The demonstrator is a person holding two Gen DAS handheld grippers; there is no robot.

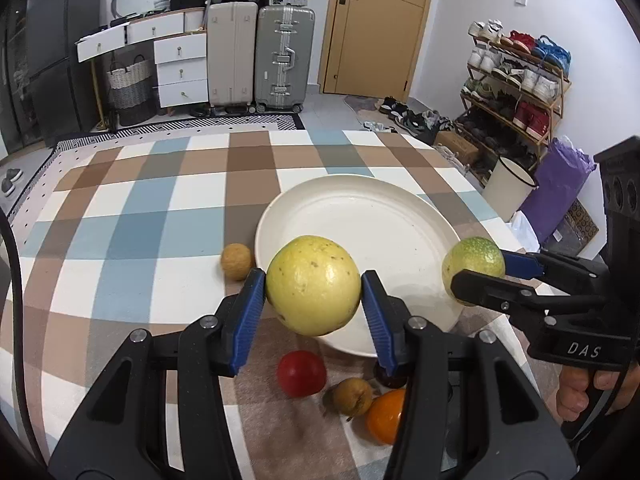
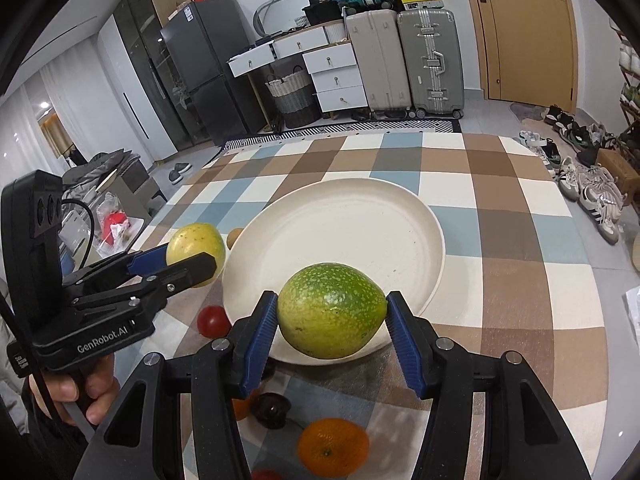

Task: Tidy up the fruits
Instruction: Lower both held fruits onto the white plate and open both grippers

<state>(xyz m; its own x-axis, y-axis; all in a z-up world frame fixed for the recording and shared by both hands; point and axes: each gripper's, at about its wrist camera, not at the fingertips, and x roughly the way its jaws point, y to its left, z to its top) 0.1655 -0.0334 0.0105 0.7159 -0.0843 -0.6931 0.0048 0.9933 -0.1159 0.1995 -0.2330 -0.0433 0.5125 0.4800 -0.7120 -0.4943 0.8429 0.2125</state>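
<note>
The left tool (image 1: pixel 313 292) is clamped on a yellow round fruit (image 1: pixel 313 285), its blue pads (image 1: pixel 251 308) pressing both sides, and holds it in the air over the near left rim of the white plate (image 1: pixel 380 216). The right tool (image 2: pixel 332 318) is clamped the same way on a green speckled fruit (image 2: pixel 331 310), lifted above the near edge of the plate (image 2: pixel 360 216); from the left wrist camera this green fruit (image 1: pixel 473 263) sits at the plate's right rim between the right tool's fingers (image 1: pixel 480 286). The plate lies on a desk covered with a checked cloth (image 1: pixel 132 216) of blue, brown and white squares, and nothing lies in it. On the cloth just left of the plate rests a small tan fruit (image 1: pixel 237 261). Near the plate's front edge lie a red tomato (image 1: pixel 301 373), a small brownish fruit (image 1: pixel 353 396) and an orange (image 1: pixel 386 416), close together, the brownish one touching the orange. The right wrist camera also shows a dark purple fruit (image 2: pixel 271 409) under the tool and another orange (image 2: pixel 333 446) beside it. A hand (image 2: pixel 80 394) grips the left tool's handle.
</note>
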